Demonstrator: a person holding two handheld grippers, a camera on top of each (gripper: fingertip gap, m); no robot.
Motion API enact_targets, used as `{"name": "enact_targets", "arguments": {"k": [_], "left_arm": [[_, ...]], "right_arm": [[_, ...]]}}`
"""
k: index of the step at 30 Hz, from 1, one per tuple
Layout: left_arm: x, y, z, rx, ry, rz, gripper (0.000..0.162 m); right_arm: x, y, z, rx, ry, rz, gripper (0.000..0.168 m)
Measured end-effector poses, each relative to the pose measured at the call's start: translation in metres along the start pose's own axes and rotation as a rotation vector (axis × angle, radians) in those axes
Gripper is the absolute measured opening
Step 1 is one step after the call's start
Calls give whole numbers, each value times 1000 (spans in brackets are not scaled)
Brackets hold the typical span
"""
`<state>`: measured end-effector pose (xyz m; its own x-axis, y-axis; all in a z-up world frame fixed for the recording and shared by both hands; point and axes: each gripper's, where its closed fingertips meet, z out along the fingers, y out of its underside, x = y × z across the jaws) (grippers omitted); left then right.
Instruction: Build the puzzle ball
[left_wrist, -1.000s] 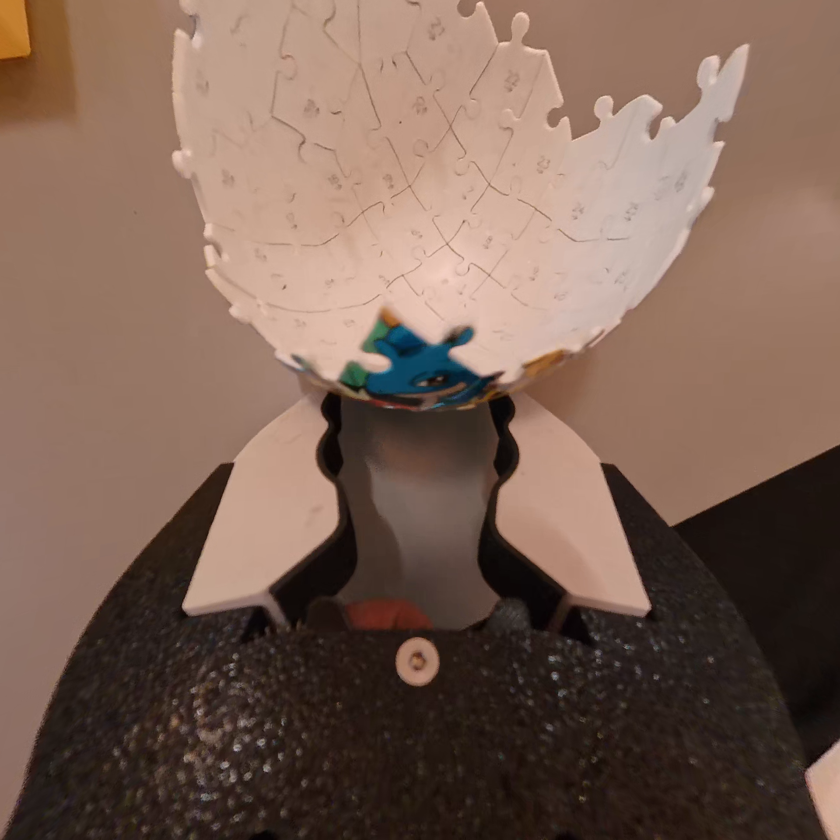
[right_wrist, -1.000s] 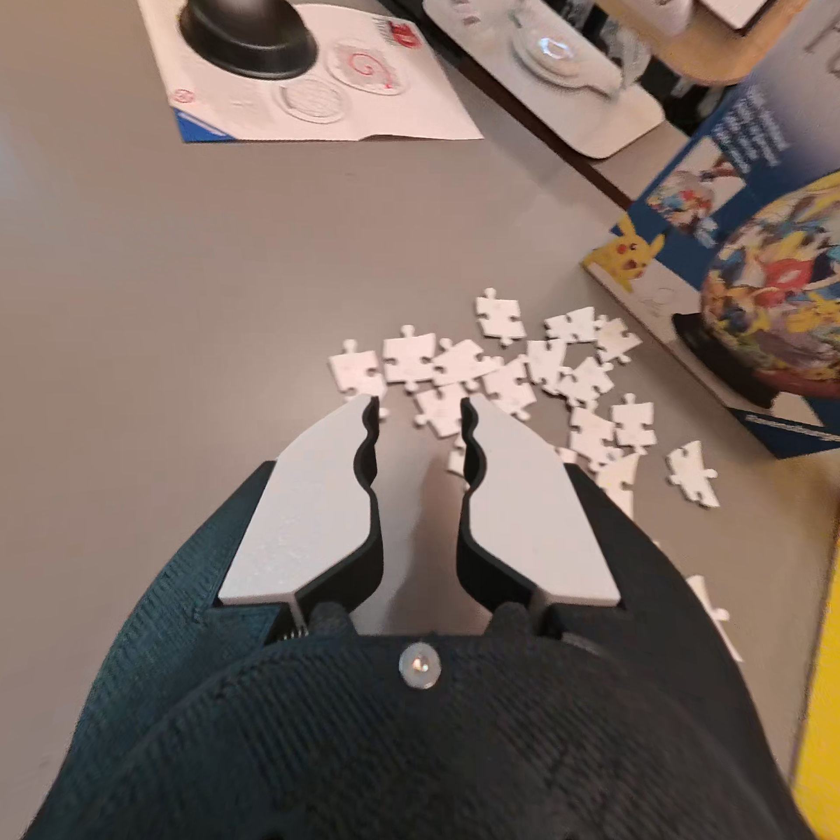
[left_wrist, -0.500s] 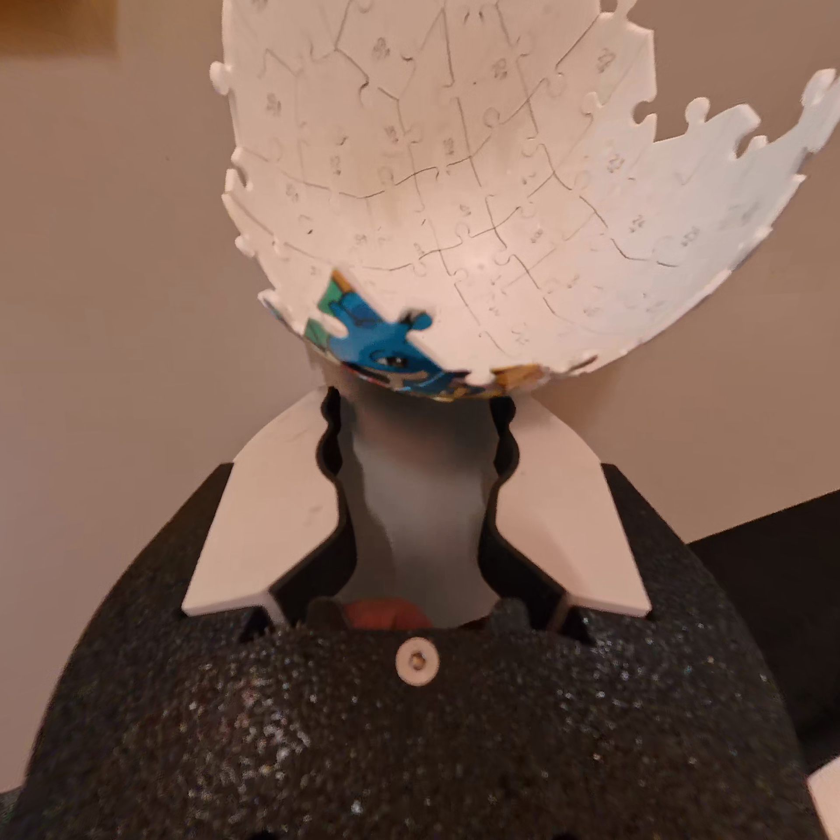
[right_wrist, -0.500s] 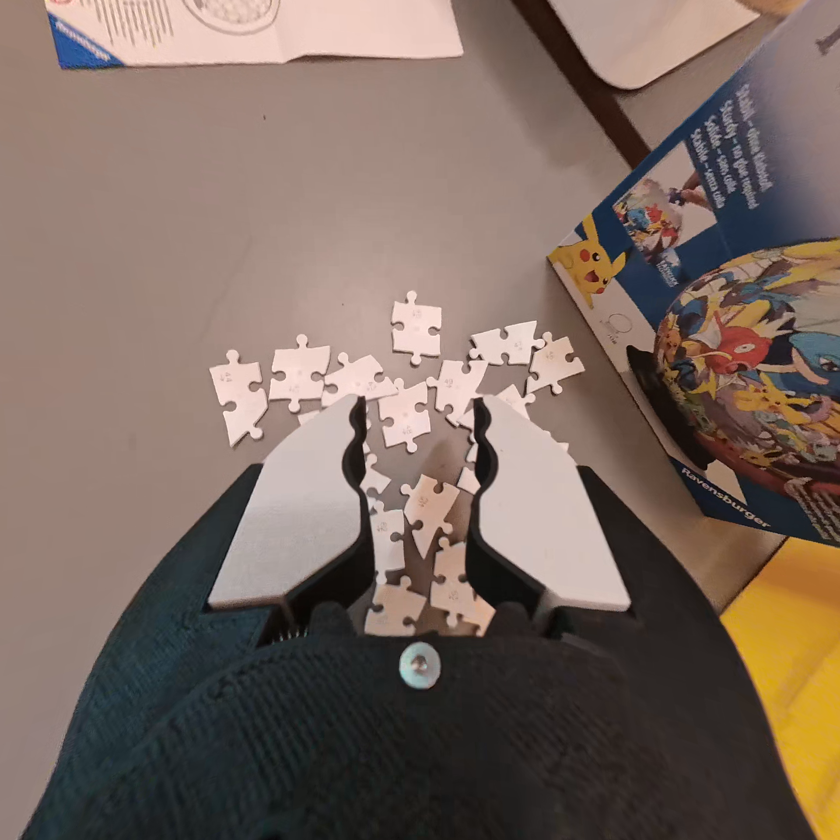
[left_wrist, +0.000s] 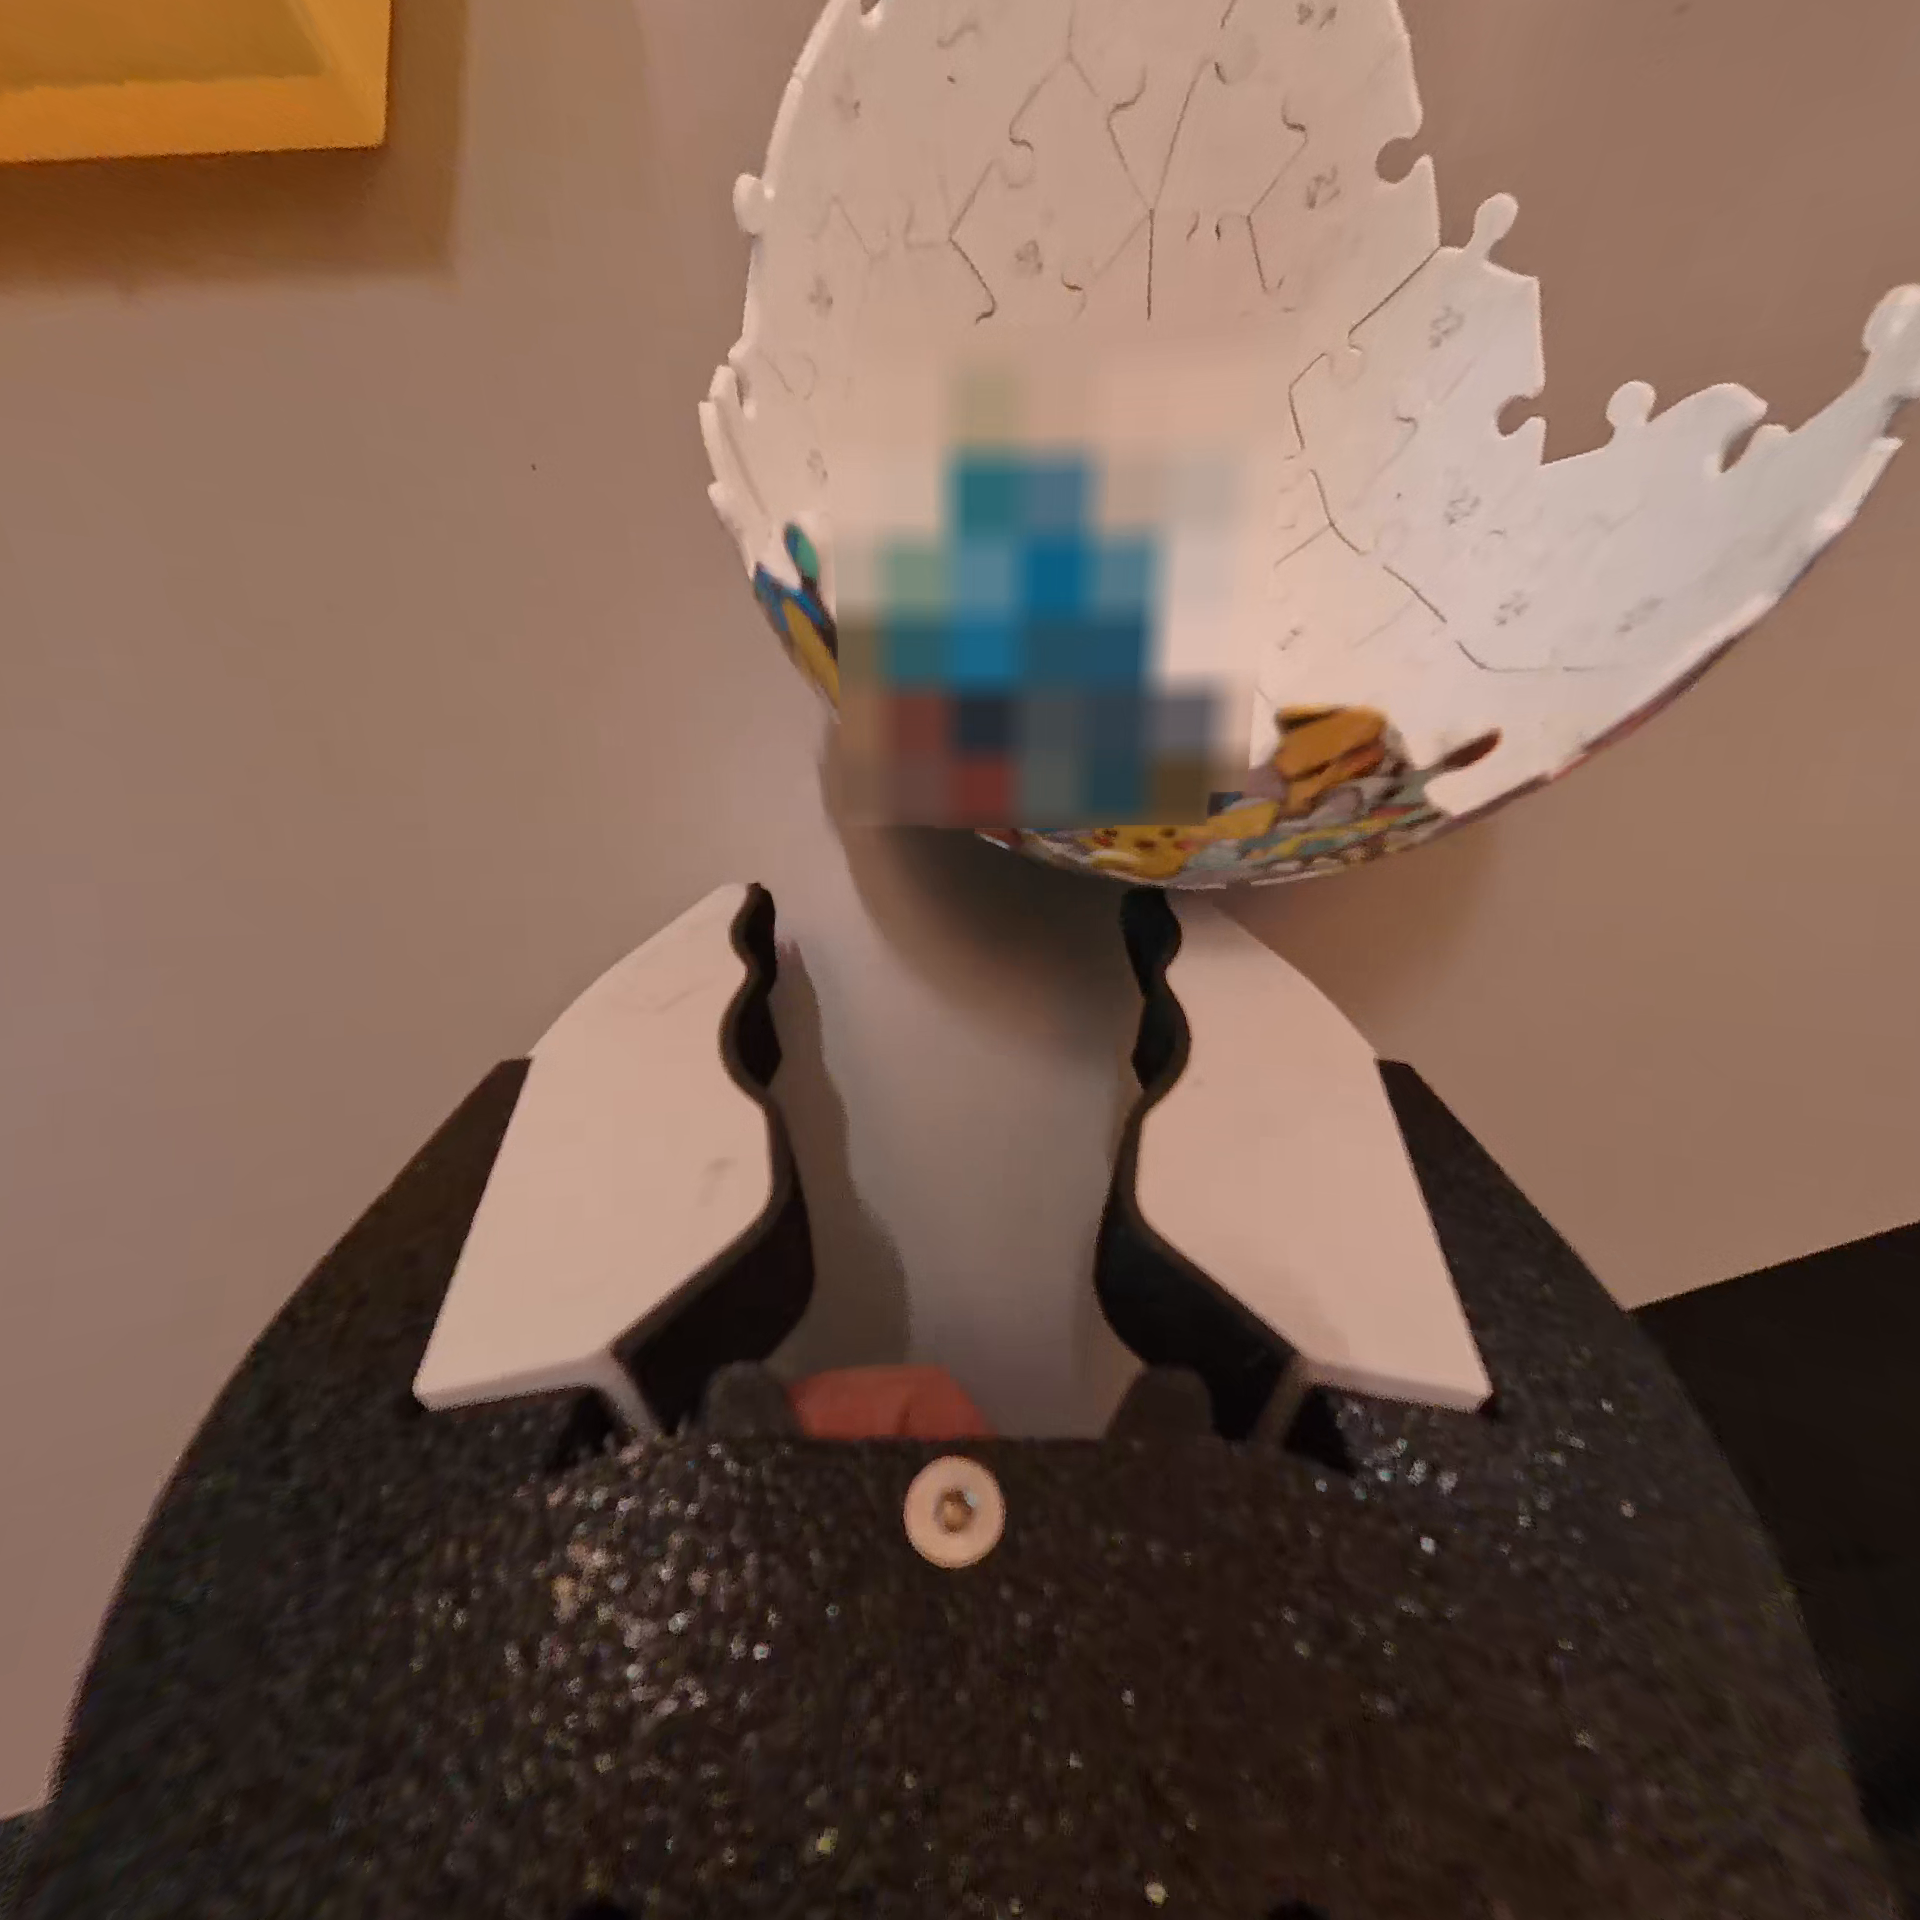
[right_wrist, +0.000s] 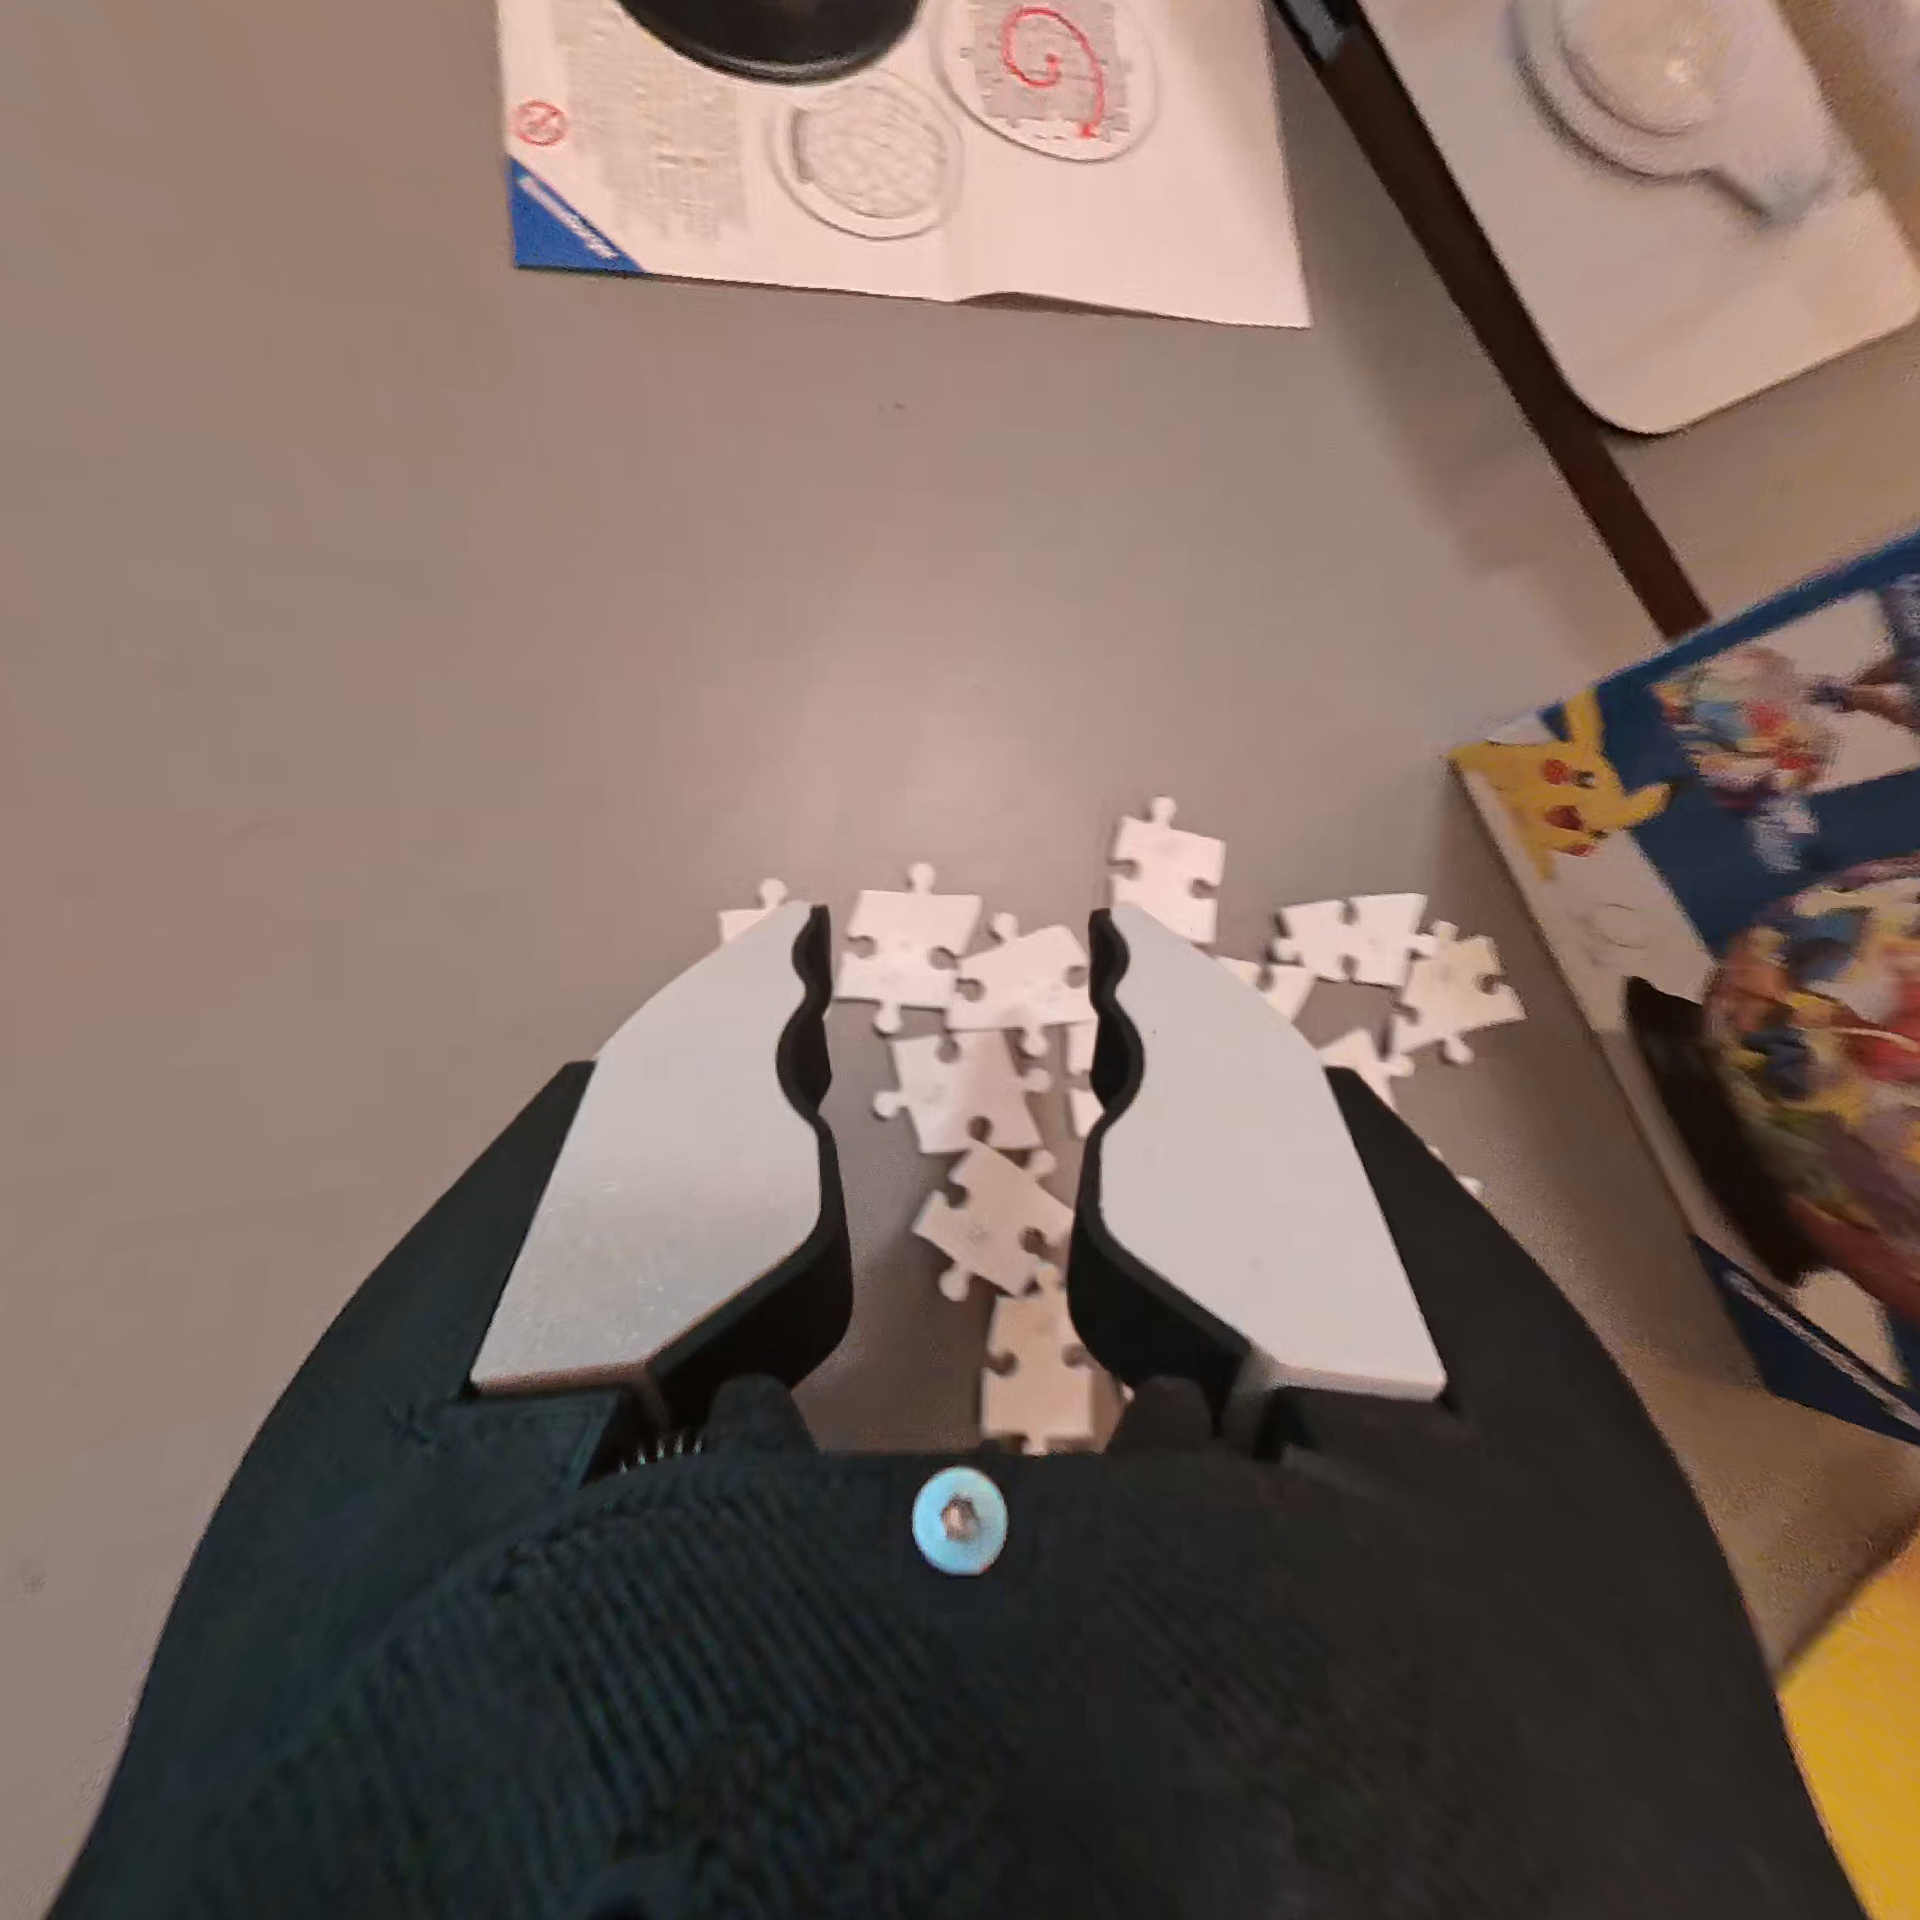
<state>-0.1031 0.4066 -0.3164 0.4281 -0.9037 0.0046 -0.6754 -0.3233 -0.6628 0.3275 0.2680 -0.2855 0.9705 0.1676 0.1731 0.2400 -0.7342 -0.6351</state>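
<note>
1. Partly built puzzle ball: an open curved shell of joined pieces, white inner side facing the left wrist camera, printed colour showing along its lower edge. It sits just beyond the fingertips of the left hand-held gripper. A mosaic patch covers its lower middle.
2. Left hand-held gripper: jaws spread wide, nothing between them. Whether the right fingertip touches the shell's lower edge cannot be told.
3. Loose puzzle pieces: a scatter of white, face-down pieces on the grey tabletop, some overlapping.
4. Right hand-held gripper: above the scatter, jaws apart, holding nothing. Several pieces show through the gap between its fingers.
5. Right of the pieces: the puzzle box, blue with a picture of the finished ball.
6. Far side of the tabletop: an unfolded instruction sheet with a black round base resting on its far edge.
7. Far left in the left wrist view: a yellow object, cut off by the frame.
</note>
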Motion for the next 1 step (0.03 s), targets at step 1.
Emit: {"name": "enact_targets", "arguments": {"k": [1], "left_arm": [[0, 0, 0, -3, -1, 13, 66]], "right_arm": [[-3, 3, 5, 3, 21, -1, 48]]}}
